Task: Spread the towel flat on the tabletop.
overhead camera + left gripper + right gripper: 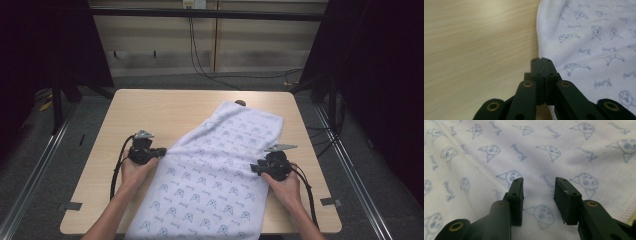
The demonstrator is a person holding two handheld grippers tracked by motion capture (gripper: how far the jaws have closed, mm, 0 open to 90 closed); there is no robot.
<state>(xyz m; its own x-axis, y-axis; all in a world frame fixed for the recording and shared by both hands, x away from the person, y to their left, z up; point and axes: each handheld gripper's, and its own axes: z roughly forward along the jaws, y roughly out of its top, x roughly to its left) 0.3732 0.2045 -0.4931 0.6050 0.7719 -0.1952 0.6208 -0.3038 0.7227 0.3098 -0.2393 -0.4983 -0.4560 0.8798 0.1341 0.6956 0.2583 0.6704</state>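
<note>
Left gripper (541, 60) jaws pressed together, pinching the cloth's (594, 37) stitched edge; right gripper (538, 182) jaws spread over the cloth, nothing between them; cloth lies flat across the table (150, 107), hanging off the near edge.

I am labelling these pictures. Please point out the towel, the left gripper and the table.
towel (215, 170): high view, its printed middle.
left gripper (541, 61): left gripper view, its shut tips on the towel's hem.
table (150, 110): high view, bare top.

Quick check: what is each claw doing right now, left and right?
Left claw: shut on the hem of the towel.
Right claw: open, over the towel, gripping nothing.
</note>
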